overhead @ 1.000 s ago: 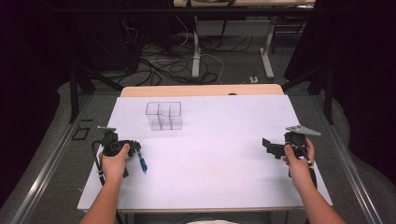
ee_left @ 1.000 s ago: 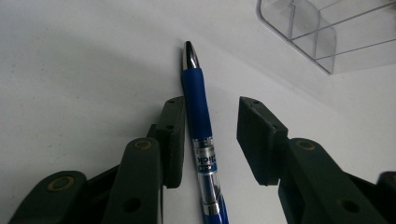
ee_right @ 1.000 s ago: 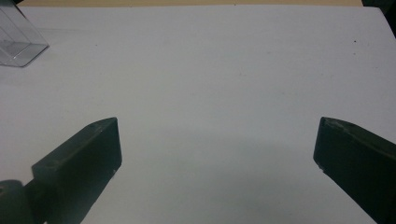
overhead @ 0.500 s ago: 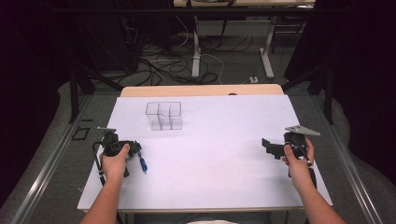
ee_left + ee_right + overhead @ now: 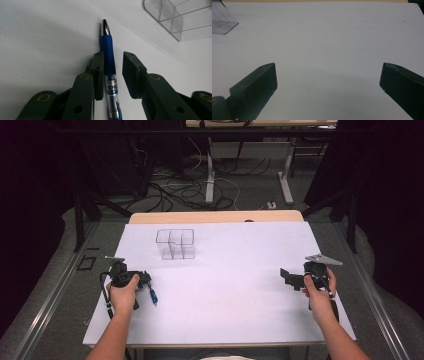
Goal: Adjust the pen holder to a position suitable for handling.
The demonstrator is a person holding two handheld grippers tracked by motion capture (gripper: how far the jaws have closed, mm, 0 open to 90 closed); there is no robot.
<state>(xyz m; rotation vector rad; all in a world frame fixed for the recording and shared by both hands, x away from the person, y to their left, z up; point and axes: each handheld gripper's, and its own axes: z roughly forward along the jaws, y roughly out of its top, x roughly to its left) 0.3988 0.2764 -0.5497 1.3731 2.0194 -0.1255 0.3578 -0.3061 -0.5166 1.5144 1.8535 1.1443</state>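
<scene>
**Inspector:** Start with the tabletop [image 5: 235,310]. What lay where?

**Assistant:** White sheet over it. A clear compartment organiser [image 5: 175,243] stood toward the far left. The blue pen [image 5: 152,295] lay on the near left, right at the left hand-held gripper [image 5: 145,279]. The right hand-held gripper [image 5: 286,276] sat well apart on the far right, so the left hand was plainly the nearer.

**Inspector:** Pen's axis against the jaws?

**Assistant:** In the left gripper view the blue pen [image 5: 108,60] ran lengthwise between the jaws, tip pointing away, along the line of the left hand-held gripper [image 5: 113,72]. The jaws had just been closing; the left-hand pad touched the barrel, the other stood off with a gap. Not yet clamped, in my judgement.

**Inspector:** The right one?

**Assistant:** The right hand-held gripper [image 5: 328,80] stood wide apart, nothing between.

**Inspector:** Anything obscured?

**Assistant:** The pen's rear end was cut off by the frame's bottom edge; its barrel print was only partly legible.
</scene>
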